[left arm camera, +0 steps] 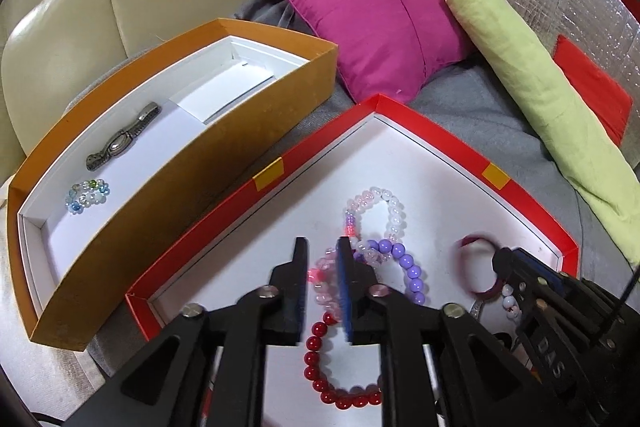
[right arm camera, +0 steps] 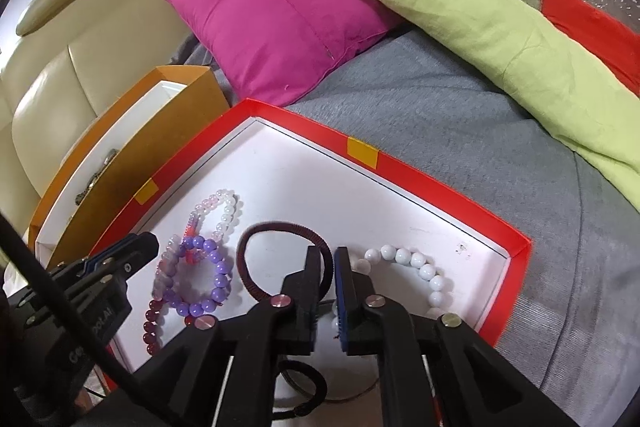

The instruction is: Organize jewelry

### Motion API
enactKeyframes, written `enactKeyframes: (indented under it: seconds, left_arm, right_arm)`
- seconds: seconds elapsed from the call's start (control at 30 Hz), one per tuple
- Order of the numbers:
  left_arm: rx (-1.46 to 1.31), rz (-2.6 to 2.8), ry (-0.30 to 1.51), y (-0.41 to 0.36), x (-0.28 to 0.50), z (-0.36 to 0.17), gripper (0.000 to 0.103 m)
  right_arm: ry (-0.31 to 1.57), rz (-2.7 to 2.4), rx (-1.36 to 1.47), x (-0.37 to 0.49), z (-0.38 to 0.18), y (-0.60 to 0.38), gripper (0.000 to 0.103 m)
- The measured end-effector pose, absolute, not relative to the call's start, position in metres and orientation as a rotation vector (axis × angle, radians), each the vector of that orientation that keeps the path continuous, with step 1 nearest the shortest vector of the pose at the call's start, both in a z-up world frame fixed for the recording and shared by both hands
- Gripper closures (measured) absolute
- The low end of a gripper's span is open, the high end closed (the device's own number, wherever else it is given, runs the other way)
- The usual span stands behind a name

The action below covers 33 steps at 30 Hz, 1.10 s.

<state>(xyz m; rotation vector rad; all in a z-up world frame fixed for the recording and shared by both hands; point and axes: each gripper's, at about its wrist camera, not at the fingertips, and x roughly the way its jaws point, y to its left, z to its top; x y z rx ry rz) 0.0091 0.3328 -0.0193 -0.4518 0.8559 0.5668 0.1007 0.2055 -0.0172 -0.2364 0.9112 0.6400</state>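
Surface: grey sofa seat (right arm camera: 460,115); magenta cushion (right arm camera: 272,11), green cloth (right arm camera: 500,27) behind.
Boxes: red tray (left arm camera: 440,135) beside orange box (left arm camera: 256,95) holding watch (left arm camera: 120,139).
Left tongs (left arm camera: 322,247): slightly parted, straddling pink bead bracelet (left arm camera: 324,291), nothing gripped.
Right tongs (right arm camera: 328,255): narrow gap, empty; maroon hair tie (right arm camera: 280,227) just left, white bracelet (right arm camera: 420,263) right.

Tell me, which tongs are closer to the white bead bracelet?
Right. The right tongs hover right beside the white bead bracelet; the left tongs sit across the tray by the purple beads.
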Motion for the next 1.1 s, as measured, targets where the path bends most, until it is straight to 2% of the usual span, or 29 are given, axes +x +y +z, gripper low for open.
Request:
enactKeyframes:
  seconds: [0.03, 0.07, 0.1, 0.23, 0.53, 0.77, 0.9, 0.97, 1.1]
  left_arm:
    - [-0.456, 0.572, 0.849, 0.333, 0.008, -0.018, 0.063]
    - [-0.458, 0.579, 0.841, 0.333, 0.006, -0.017, 0.049]
    - [-0.455, 0.588, 0.827, 0.333, 0.005, -0.015, 0.045]
    - [-0.419, 0.606, 0.795, 0.325, -0.002, -0.008, 0.037]
    - [-0.355, 0.575, 0.759, 0.288, -0.02, 0.006, 0.037]
    - [-0.32, 0.523, 0.739, 0.253, -0.041, 0.016, 0.023]
    - [-0.301, 0.534, 0.719, 0.243, -0.059, 0.022, 0.02]
    - [-0.303, 0.541, 0.716, 0.24, -0.069, 0.025, 0.012]
    - [-0.303, 0.554, 0.7, 0.234, -0.086, 0.029, 0.006]
  right_arm:
    - [0.906, 0.64, -0.233, 0.099, -0.016, 0.203, 0.059]
    - [0.897, 0.639, -0.223, 0.096, -0.012, 0.199, 0.048]
    - [0.888, 0.641, -0.215, 0.094, -0.01, 0.195, 0.037]
    - [0.865, 0.636, -0.195, 0.079, 0.002, 0.174, 0.036]
    - [0.808, 0.647, -0.169, 0.016, 0.022, 0.109, 0.033]
    - [0.763, 0.673, -0.229, -0.027, 0.026, 0.084, 0.03]
    - [0.743, 0.659, -0.252, -0.041, 0.022, 0.075, 0.022]
    - [0.743, 0.645, -0.246, -0.044, 0.02, 0.07, 0.016]
    - [0.739, 0.617, -0.226, -0.048, 0.02, 0.061, 0.008]
